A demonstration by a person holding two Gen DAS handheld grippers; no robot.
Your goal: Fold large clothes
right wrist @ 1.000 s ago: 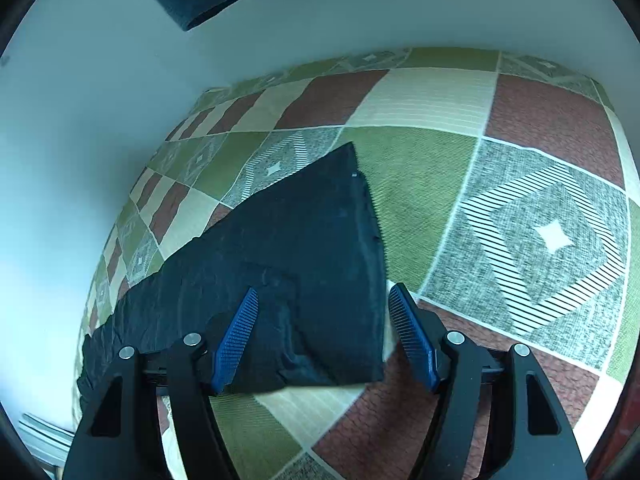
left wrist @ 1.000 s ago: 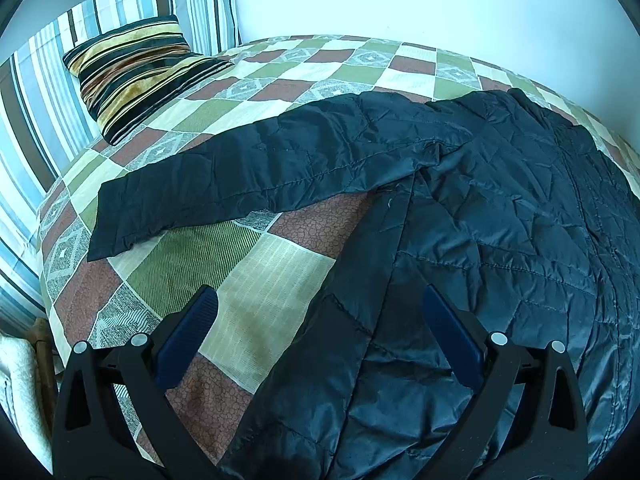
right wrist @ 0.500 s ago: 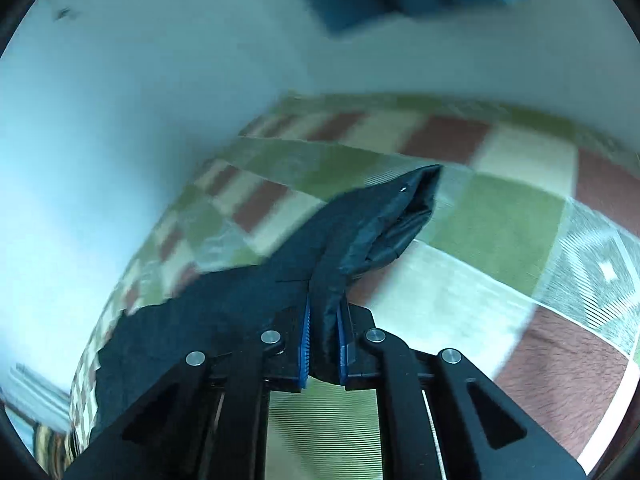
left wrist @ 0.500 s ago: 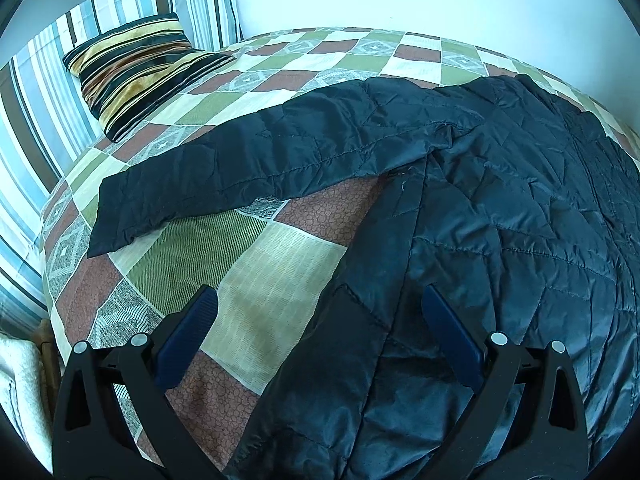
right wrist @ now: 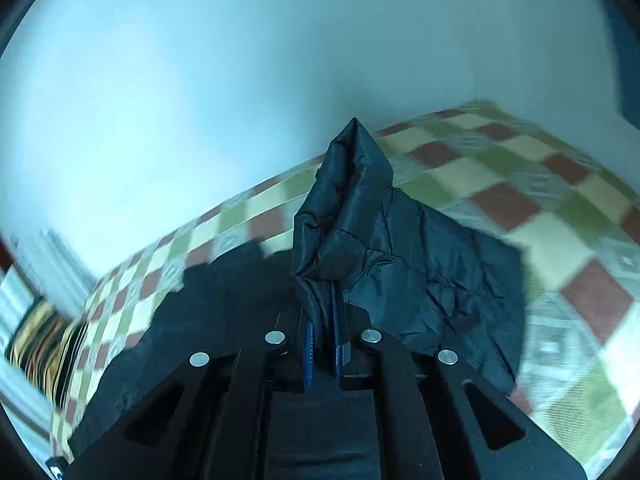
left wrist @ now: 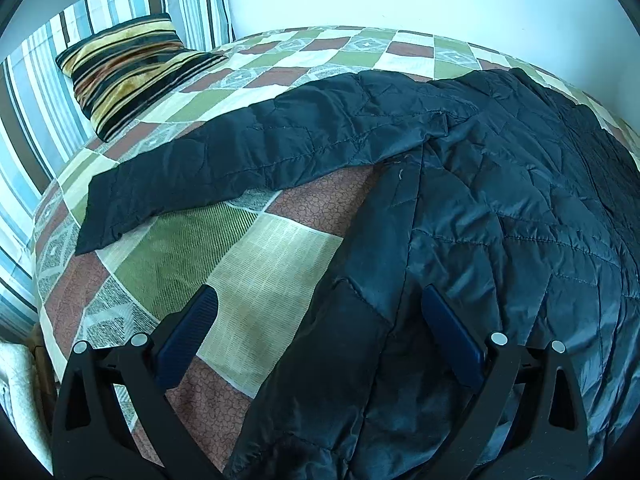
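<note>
A dark quilted jacket (left wrist: pixel 500 208) lies spread on the checked bedspread (left wrist: pixel 256 264), folding barely begun: the right gripper (right wrist: pixel 323 344) is clamped on one lifted sleeve (right wrist: pixel 344 208), while the left gripper (left wrist: pixel 320 340) hangs wide open and empty over the jacket's edge, the other sleeve (left wrist: pixel 248 152) unfolded.

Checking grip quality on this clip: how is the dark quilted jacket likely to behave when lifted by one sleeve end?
Likely floppy: the sleeve sags and creases above the shut right gripper. Its shiny shell may be slippery. Probably light for its size, since the thin quilted jacket lies flat on the bedspread.
</note>
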